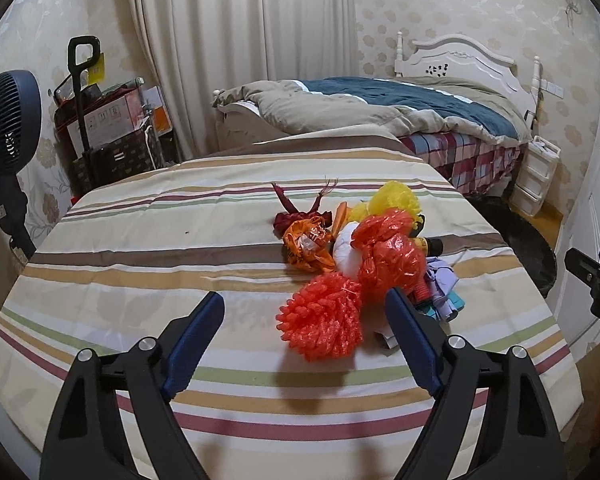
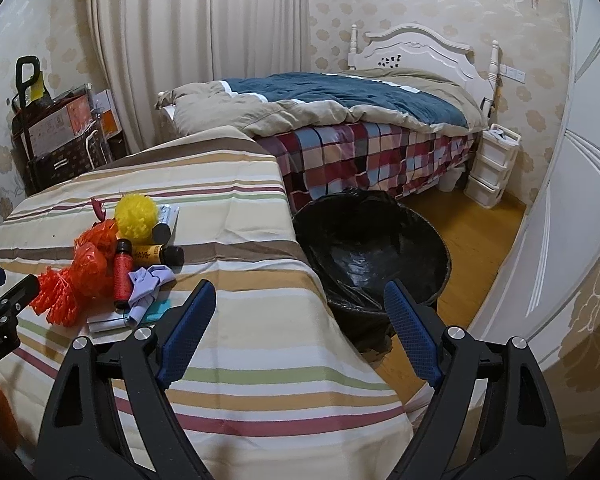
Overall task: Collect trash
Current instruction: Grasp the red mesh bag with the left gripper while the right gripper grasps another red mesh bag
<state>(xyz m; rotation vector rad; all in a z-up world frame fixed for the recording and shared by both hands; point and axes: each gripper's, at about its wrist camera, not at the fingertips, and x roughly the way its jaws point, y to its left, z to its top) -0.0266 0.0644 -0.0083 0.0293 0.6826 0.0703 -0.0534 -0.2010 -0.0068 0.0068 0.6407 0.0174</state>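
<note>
The orange net ball [image 1: 320, 316] lies at the near end of the trash pile on the striped worktop [image 1: 140, 248], just ahead of the open, empty left hand-held gripper [image 1: 306, 308], nearer than the open, empty right hand-held gripper [image 2: 300, 300] facing the bin [image 2: 372, 240].

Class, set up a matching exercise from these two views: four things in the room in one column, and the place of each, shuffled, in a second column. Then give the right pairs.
Column one:
1. orange foam net
2. bin with black liner
3. white drawer unit
4. dark fan

Column two:
A. on the floor beside the striped table
B. on the striped tablecloth, at the near end of the trash pile
C. at the far left of the left wrist view
D. on the floor by the bed's headboard end

Pairs: 1-B, 2-A, 3-D, 4-C
</note>
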